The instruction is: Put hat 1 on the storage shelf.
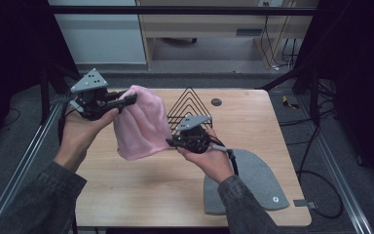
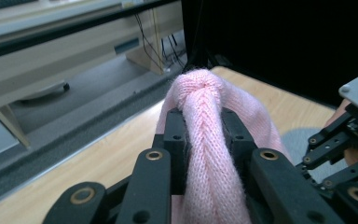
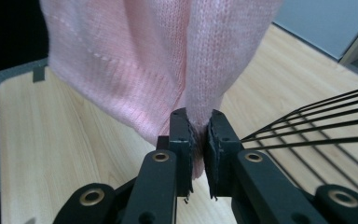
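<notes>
A pink knitted hat [image 1: 139,124] hangs in the air above the wooden table [image 1: 253,117], stretched between both grippers. My left gripper [image 1: 129,100] is shut on the hat's top at the upper left; in the left gripper view the bunched knit [image 2: 205,140] is pinched between the jaws. My right gripper [image 1: 171,141] is shut on the hat's lower right edge; in the right gripper view the pink fabric [image 3: 144,60] hangs down into the closed jaws [image 3: 198,135].
A black wire rack [image 1: 189,105] stands on the table just behind my right gripper, its wires [image 3: 317,126] close at the right. A grey felt piece [image 1: 260,180] lies at the table's front right. A small dark disc [image 1: 216,102] sits near the back edge.
</notes>
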Tool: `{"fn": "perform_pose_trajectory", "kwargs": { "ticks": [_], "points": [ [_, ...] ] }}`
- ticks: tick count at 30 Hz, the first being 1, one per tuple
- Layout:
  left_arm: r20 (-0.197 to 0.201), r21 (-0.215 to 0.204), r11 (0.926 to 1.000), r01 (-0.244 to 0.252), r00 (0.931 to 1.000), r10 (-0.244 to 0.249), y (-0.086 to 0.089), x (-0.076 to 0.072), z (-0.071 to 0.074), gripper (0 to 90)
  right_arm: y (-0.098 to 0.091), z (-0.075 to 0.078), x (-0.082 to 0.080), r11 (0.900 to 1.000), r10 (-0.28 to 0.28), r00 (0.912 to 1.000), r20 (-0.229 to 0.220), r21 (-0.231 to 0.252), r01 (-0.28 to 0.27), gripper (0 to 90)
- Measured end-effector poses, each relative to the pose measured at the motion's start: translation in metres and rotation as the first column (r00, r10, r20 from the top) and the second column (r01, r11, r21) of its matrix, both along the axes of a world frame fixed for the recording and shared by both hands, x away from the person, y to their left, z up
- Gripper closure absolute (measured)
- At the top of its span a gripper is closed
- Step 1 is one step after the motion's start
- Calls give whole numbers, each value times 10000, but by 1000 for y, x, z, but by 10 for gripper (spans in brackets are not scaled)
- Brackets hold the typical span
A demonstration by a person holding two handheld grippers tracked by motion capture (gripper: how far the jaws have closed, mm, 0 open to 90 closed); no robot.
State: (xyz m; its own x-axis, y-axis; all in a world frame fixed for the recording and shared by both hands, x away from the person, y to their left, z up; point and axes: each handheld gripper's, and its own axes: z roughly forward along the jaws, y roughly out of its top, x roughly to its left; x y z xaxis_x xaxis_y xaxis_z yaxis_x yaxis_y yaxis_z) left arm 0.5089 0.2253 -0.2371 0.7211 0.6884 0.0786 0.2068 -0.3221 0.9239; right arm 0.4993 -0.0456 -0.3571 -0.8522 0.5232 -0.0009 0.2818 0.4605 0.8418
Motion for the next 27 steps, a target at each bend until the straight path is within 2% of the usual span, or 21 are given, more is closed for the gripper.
{"fn": "perform_pose_trajectory", "kwargs": {
  "ticks": [4,7,12,19,27],
  "points": [
    [96,-419,9991,100,9999,-96,-4,15,10,752,-9,19,9,10000,27,9999,110,-96,-25,824],
    [217,-440,9990,104,9997,-94,-7,21,13,752,-12,27,14,9998,-48,9999,111,-201,50,824],
    [190,-773,9970,-60,9998,75,-11,37,21,752,-16,47,29,9998,-85,9997,229,-193,89,826],
    [322,-865,9960,-219,9992,248,-12,48,29,752,-22,58,41,9997,-231,9992,323,-75,234,826],
    [553,-994,9950,-120,9983,175,-22,56,41,752,-39,64,56,9977,-559,9977,385,401,543,830]
  ]
}}
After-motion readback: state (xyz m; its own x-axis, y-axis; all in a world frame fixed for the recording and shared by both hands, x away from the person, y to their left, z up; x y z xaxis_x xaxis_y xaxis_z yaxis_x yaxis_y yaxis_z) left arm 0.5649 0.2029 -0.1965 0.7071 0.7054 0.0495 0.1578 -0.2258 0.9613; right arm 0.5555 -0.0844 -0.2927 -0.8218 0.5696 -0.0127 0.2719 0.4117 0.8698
